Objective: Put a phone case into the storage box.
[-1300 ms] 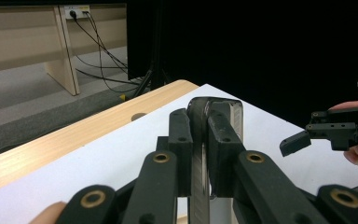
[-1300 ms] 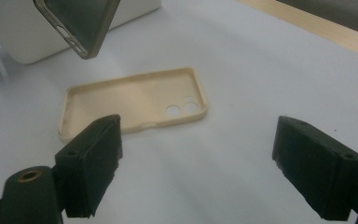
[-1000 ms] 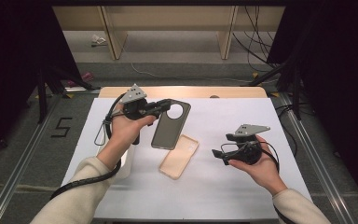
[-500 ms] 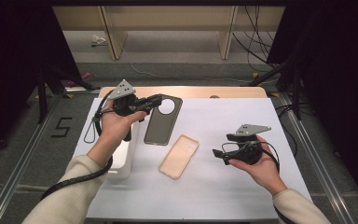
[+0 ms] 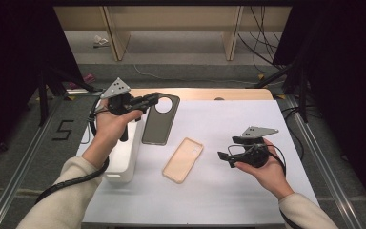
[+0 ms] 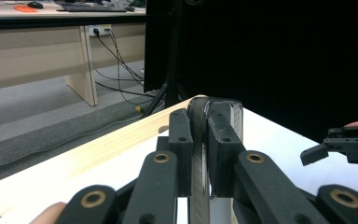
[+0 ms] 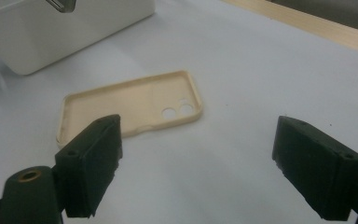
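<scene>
A dark grey phone (image 5: 159, 119) with a round camera ring hangs over the white table, lengthwise toward me. My left gripper (image 5: 155, 98) is shut on its far end. In the left gripper view the phone's thin edge (image 6: 199, 140) stands upright between the two pads (image 6: 181, 140). A beige phone case (image 5: 183, 160) lies hollow side up in the middle of the table, also the beige case (image 7: 130, 105) just ahead of my right gripper (image 7: 196, 163). That right gripper (image 5: 224, 157) is open and empty, held a little above the table to the right of the case.
A white box (image 5: 124, 152) stands at the table's left side under my left forearm, its corner (image 7: 65, 32) beyond the case. The table's wooden far edge (image 5: 209, 94) borders the white sheet. Past it are floor, cables and desk legs.
My left hand has carried the phone leftward and a little up, toward the far left of the table. The right gripper and the case have stayed put.
</scene>
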`<state>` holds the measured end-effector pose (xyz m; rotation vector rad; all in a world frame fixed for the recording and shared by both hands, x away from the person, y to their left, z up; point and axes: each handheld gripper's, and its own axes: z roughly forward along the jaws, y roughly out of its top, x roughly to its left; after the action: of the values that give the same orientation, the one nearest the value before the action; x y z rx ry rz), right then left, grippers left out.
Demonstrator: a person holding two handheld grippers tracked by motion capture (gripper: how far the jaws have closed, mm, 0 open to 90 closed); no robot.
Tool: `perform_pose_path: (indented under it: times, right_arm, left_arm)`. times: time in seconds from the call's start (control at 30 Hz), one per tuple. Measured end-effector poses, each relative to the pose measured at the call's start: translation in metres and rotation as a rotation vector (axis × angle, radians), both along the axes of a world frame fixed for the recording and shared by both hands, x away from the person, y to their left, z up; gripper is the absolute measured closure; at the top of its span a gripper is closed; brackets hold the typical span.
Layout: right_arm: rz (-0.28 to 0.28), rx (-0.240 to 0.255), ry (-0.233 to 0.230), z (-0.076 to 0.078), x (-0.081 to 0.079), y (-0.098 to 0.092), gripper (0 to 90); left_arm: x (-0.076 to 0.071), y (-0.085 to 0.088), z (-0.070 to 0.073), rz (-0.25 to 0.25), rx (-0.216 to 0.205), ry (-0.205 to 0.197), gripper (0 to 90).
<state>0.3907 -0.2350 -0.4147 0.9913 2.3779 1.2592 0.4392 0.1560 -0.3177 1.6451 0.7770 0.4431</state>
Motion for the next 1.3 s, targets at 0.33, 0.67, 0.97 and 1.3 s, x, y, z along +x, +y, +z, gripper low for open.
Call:
perform_pose_path:
  times: [0.33,0.67,0.97,1.3]
  right_arm:
    - [-0.003,0.002,-0.001,0.0,0.0,0.0,16.7]
    - [-0.002,0.003,0.0,-0.001,0.001,0.0,16.7]
    - [-0.005,0.005,0.001,-0.001,0.001,-0.001,16.7]
    - [-0.009,0.006,-0.001,-0.001,0.001,-0.001,16.7]
  left_arm:
    - [0.002,0.011,0.005,0.021,-0.018,-0.003,81.6]
    - [0.005,0.025,0.004,0.04,-0.016,-0.005,81.5]
    - [0.008,0.035,0.007,0.051,-0.016,-0.011,81.5]
    - [0.01,0.042,0.009,0.061,-0.014,-0.012,81.5]
